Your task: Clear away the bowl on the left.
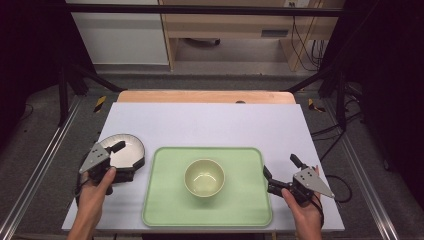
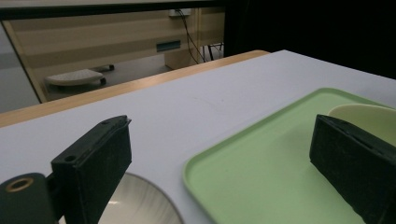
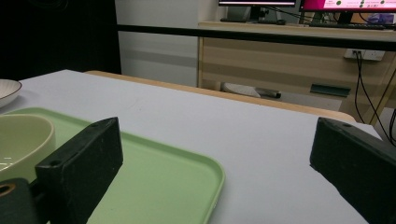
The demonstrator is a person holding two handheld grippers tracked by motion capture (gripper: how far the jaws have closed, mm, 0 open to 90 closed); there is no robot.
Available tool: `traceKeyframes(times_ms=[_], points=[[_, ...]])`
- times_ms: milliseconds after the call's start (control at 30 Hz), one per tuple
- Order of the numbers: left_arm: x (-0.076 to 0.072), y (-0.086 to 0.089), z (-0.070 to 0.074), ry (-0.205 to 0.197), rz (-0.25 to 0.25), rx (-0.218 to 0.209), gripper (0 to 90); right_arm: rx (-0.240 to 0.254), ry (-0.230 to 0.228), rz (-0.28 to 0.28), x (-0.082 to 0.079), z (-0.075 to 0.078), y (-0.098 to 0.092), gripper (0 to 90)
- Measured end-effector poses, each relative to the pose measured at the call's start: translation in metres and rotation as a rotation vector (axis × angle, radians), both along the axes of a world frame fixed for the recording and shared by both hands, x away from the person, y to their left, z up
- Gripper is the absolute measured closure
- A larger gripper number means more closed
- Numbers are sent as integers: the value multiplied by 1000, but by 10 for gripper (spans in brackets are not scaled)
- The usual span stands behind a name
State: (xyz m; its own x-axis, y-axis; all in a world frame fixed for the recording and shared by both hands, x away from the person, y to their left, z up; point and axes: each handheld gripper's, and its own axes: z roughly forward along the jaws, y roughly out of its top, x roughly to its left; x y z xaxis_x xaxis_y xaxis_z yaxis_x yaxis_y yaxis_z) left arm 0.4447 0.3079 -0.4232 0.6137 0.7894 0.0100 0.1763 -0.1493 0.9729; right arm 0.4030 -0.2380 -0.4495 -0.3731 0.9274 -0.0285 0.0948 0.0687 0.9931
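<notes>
The left gripper [image 1: 121, 161], jaws apart, hovers over the plate [image 1: 131, 150], which lies just left of the green tray [image 1: 165, 205]. The bowl [image 1: 204, 177] sits at the tray's middle. The right gripper [image 1: 280, 172], jaws apart, holds nothing just right of the tray.

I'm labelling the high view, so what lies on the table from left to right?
Left gripper → plate → tray → bowl → right gripper.
</notes>
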Motion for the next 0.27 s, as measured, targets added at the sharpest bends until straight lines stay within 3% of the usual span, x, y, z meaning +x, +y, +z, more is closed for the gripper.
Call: traceKeyframes(times_ms=[133,200,267], points=[[-10,17,-7,-22,29,-34,56,-4,-3,4,0,0,1,29],[-11,20,-12,-17,39,2,53,-4,-1,3,0,0,1,29],[-9,24,-16,-15,48,2,52,-4,-2,2,0,0,1,29]])
